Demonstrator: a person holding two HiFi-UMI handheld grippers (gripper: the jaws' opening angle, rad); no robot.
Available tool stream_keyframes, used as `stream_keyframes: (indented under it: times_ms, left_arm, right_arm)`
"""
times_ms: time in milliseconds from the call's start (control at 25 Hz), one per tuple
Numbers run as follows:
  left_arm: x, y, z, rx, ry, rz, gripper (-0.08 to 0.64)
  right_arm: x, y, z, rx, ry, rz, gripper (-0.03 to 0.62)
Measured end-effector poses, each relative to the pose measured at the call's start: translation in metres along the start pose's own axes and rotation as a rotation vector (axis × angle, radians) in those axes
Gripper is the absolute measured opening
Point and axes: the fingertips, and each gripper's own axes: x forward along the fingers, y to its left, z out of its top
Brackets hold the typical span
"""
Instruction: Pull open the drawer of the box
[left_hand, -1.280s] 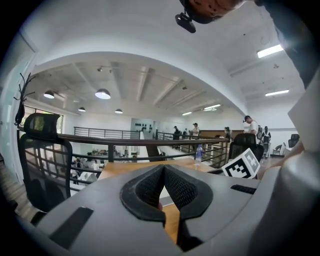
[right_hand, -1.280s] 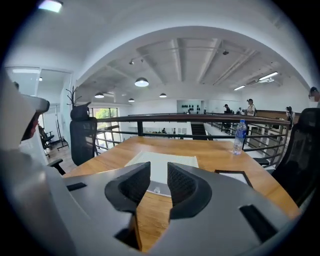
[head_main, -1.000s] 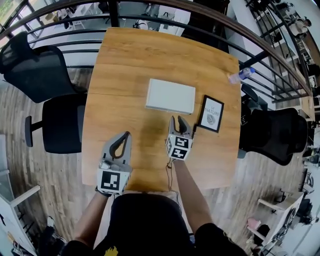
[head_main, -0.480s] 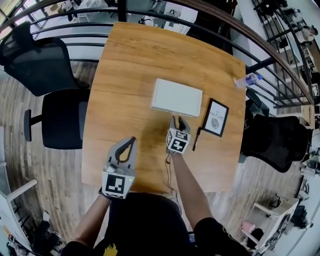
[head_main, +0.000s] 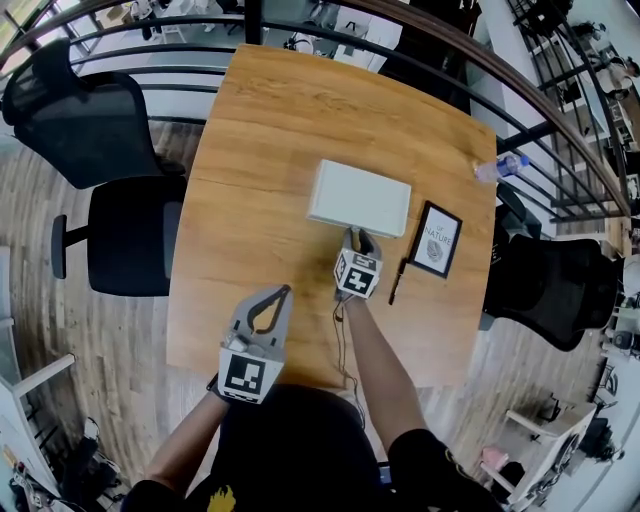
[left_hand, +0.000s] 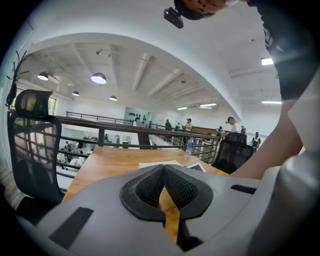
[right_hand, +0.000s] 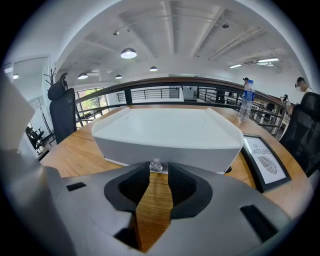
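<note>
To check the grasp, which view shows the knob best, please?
The right gripper view: the knob sits ungripped at the tips of the closing right tool. The head view hides it under that tool; the left gripper view shows only the box top.

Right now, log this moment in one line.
right gripper: jaws closing around knob, no grip yet | drawer: shut | left gripper: jaws shut, empty

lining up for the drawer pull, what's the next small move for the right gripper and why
Probably finish closing on the knob: the right gripper has its jaws closing with that clear knob between their tips, pads seemingly not yet pressing it, and the drawer of the box looks shut.
</note>
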Motion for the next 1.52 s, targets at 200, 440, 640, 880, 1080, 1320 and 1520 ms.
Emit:
stream_keyframes:
  times_ms: [200, 440, 640, 880, 1080, 1320, 1520]
  left_arm:
    - [-0.003, 0.001, -0.001, 0.002, 0.001, -0.002, 0.015]
    - [-0.007, 0.003, -0.002, 0.008, 0.003, 0.005, 0.015]
    - [-0.012, 0.001, -0.002, 0.005, 0.008, 0.007, 0.015]
    - [-0.016, 0.004, -0.002, 0.013, 0.011, 0.008, 0.015]
    - [-0.02, 0.003, -0.005, 0.002, 0.016, 0.01, 0.015]
    - [-0.022, -0.001, -0.009, 0.013, 0.042, 0.0, 0.015]
    - [-0.023, -0.002, -0.005, 0.023, 0.031, 0.006, 0.015]
  right_arm:
    - [0.0, 0.001, 0.0, -0.002, 0.004, -0.01, 0.103]
    - [0.001, 0.002, 0.0, -0.007, 0.015, -0.022, 0.101]
    - [0.0, 0.005, 0.0, -0.018, 0.025, -0.02, 0.063]
    - [0.001, 0.007, 0.001, -0.003, 0.033, -0.018, 0.061]
    - [0.001, 0.007, -0.001, -0.016, 0.038, -0.005, 0.06]
    - [-0.001, 0.009, -0.002, -0.017, 0.052, -0.009, 0.058]
    - [-0.001, 0.008, -0.001, -0.026, 0.045, -0.012, 0.058]
